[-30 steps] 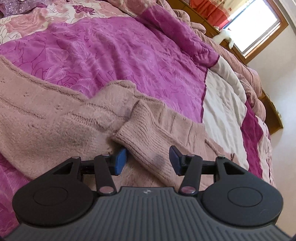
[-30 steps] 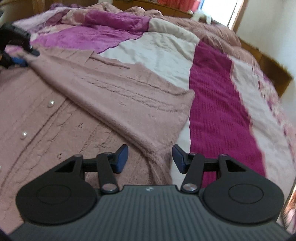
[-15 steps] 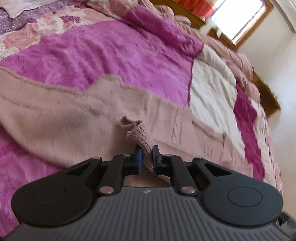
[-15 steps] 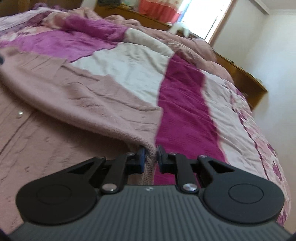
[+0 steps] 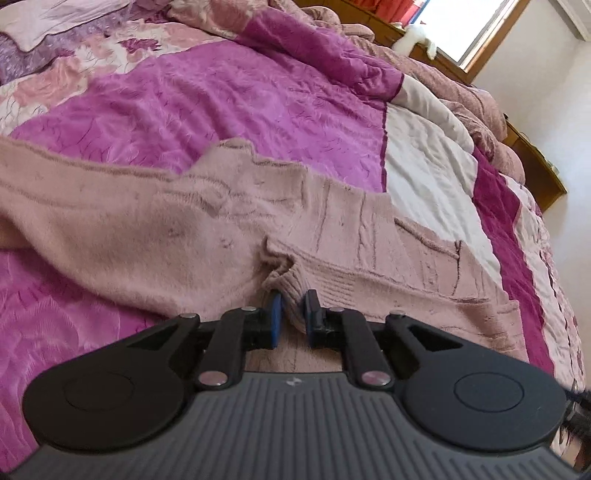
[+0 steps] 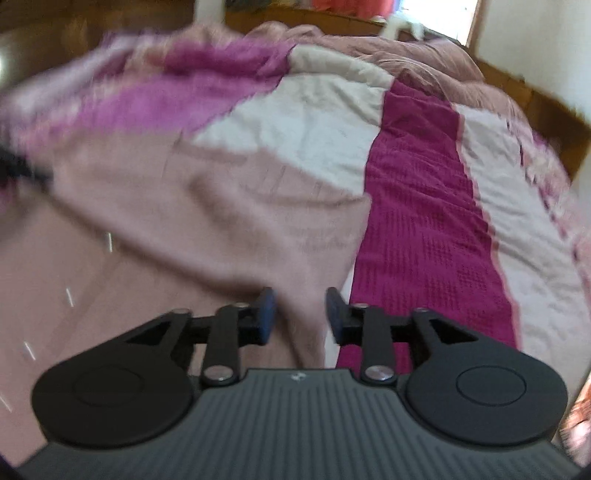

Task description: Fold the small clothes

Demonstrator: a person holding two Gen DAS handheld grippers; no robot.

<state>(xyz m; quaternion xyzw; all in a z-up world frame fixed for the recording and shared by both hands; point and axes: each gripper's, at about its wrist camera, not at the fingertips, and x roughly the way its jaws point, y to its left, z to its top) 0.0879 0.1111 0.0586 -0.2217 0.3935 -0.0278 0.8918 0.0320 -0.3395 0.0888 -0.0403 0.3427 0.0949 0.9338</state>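
Spread wider than half a second earlier in the right wrist view: right gripper (image 6: 300, 314), fingers now apart, a blurred fold of the pink knit cardigan (image 6: 207, 221) hanging loose between them, not pinched. Pointed forward and low over the patchwork bedspread (image 6: 424, 206), cardigan draped left and centre, its edge meeting the dark magenta strip. Much motion blur on the left. Dark object at the far left edge, too smeared to name.

Left wrist view: held as before, left gripper (image 5: 293, 314) clamped on the ribbed cuff (image 5: 291, 286), blue pads (image 5: 276, 314) pressed against the bunched knit. Levelled low, aimed across the bed. Sleeve stretched off left, cardigan body off right, all lying on the bedspread. Window (image 5: 469, 26) at top right.
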